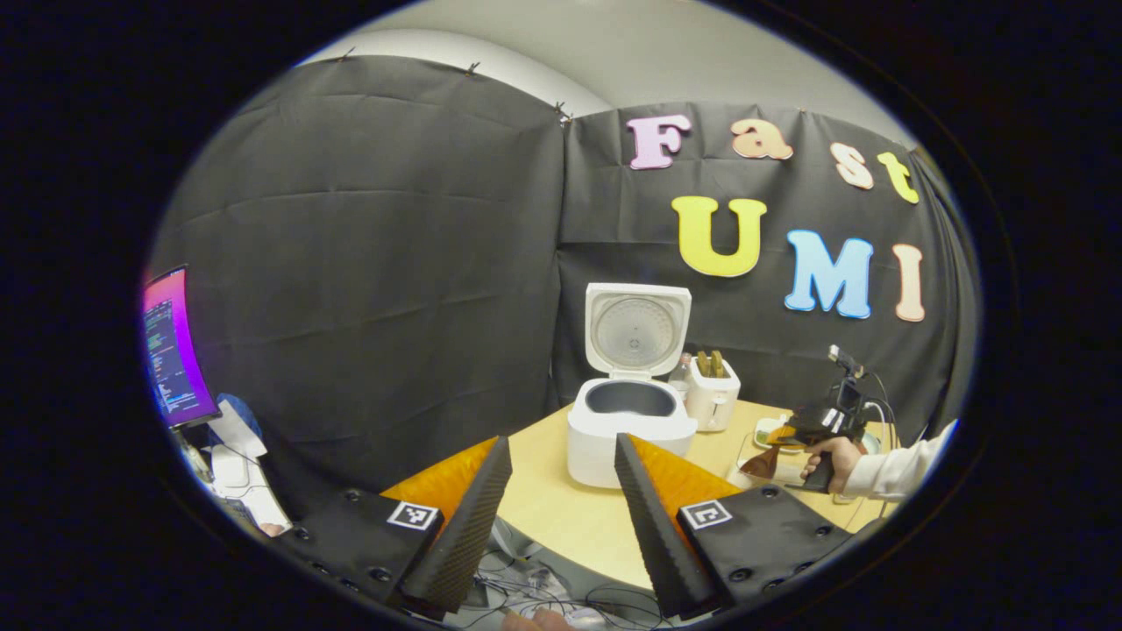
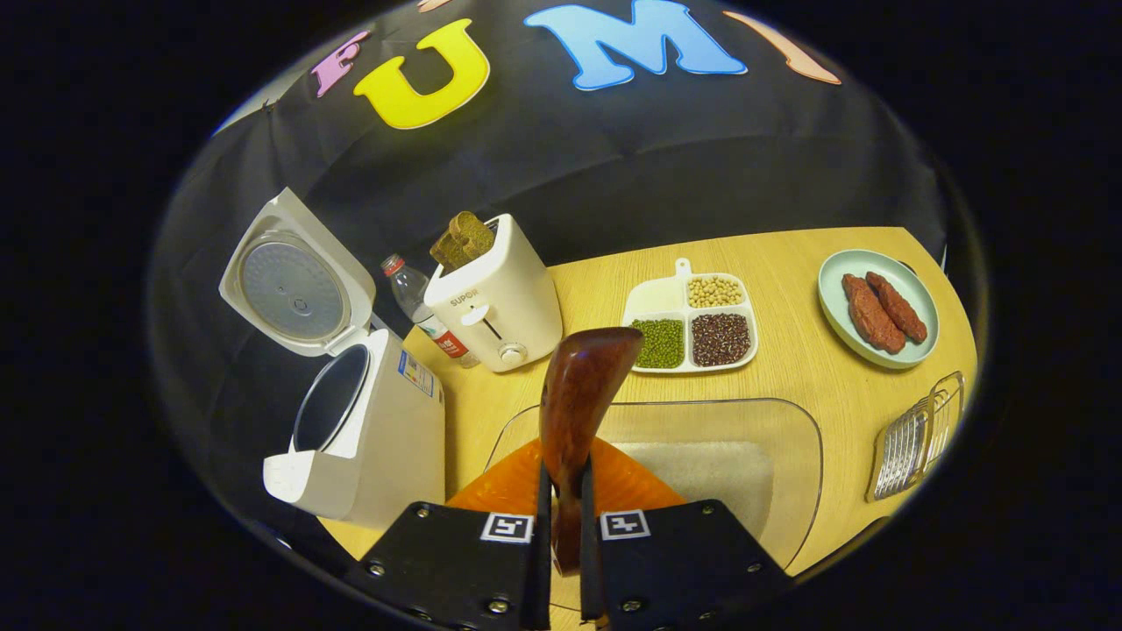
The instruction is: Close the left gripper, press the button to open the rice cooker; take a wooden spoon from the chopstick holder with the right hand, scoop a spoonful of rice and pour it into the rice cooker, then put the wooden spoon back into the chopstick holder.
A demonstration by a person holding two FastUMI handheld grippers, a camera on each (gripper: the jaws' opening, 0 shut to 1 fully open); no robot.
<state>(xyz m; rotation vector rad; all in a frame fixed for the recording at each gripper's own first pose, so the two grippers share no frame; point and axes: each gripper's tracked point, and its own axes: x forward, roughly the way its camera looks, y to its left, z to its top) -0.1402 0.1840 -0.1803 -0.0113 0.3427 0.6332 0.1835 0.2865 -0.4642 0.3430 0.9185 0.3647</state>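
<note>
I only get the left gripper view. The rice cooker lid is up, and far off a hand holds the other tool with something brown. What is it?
Observer: In the right gripper view, the right tool is shut on the wooden spoon, with the bowl end pointing forward.
Operator: Is there rice in it?
Observer: I cannot tell. The spoon's bowl hangs over a clear tray with pale rice inside.
Operator: What's behind the tray?
Observer: A divided dish with green beans, dark beans and pale beans, and one compartment bare.
</note>
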